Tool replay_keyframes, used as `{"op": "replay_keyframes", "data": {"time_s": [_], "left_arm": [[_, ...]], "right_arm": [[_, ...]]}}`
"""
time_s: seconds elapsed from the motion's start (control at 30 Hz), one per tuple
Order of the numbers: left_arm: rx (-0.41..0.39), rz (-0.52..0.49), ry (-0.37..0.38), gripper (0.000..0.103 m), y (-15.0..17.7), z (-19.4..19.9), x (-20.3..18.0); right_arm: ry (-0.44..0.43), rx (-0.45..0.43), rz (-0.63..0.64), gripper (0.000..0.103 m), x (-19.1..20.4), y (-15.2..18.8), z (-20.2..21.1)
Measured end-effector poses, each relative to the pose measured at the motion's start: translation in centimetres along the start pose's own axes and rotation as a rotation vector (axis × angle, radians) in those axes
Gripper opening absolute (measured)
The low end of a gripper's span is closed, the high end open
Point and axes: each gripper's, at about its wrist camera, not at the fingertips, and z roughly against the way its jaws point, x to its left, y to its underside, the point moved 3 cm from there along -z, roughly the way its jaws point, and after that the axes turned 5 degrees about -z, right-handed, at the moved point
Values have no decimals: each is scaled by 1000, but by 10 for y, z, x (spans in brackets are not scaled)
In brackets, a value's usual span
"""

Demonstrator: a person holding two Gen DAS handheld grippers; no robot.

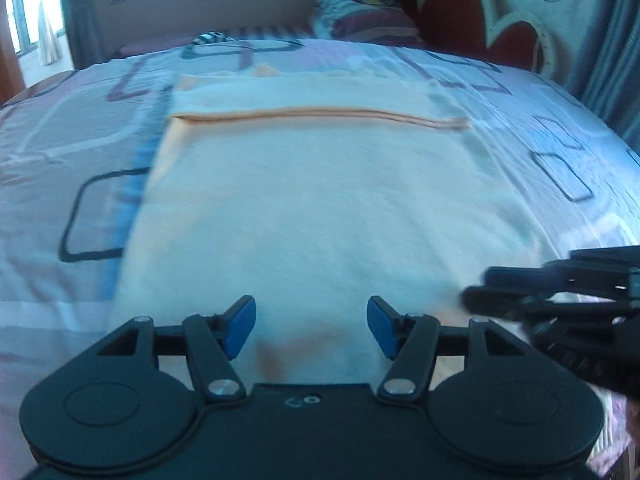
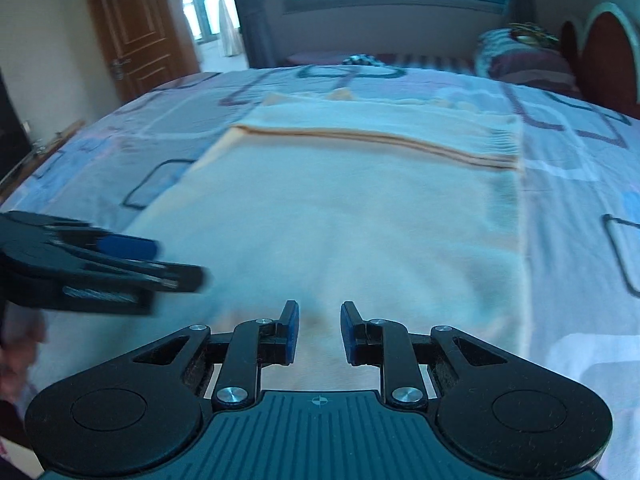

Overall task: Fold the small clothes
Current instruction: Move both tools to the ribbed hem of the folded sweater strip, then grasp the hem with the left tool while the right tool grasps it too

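cream cloth [image 1: 312, 208] flat on bed [image 1: 60, 128], just ahead of left tool [image 1: 311, 328] (wide) & right tool [image 2: 319, 332] (narrow gap), both empty.

Left gripper [image 1: 311, 326] at the lower centre of its own view, blue pads set wide apart. Right gripper [image 2: 319, 332] alongside, pads parted by a narrower gap, nothing between either pair.

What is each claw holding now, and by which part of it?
Nothing is held. The left claw and the right claw are both open above the near part of the cream cloth, with no fabric between their fingers.
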Motion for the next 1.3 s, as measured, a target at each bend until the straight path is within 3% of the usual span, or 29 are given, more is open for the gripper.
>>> {"op": "replay_keyframes", "data": {"time_s": [0.13,0.3,0.5,0.6,0.63,0.73,0.83,0.97,1.0,1.07,1.17,1.3], "left_arm": [[42,-55,-4,61,25,1,-1],[36,-63,3,64,54,21,15],[27,-17,-2,65,81,53,40],[-14,13,-30,73,91,75,55],[-24,24,-39,74,94,81,60],[-7,61,-26,73,105,86,75],[32,125,30,67,115,81,86],[23,157,72,67,119,80,91],[23,173,93,65,119,81,92],[35,188,131,46,120,80,93],[62,198,196,27,119,77,92],[82,218,245,17,115,70,92]], "right_arm": [[30,29,38,23,10,22,5],[149,47,-23,22,-7,56,27],[290,37,-94,23,-10,81,62],[320,2,-163,23,-9,88,82],[325,-8,-194,25,-9,92,88],[369,-13,-236,54,-8,102,97],[398,-25,-251,54,-4,109,104],[404,-17,-310,54,-4,119,104],[397,-18,-336,54,-5,121,105],[382,-23,-382,52,-6,122,107],[363,-23,-434,44,-6,123,108],[349,-11,-455,28,-5,120,108]]}}
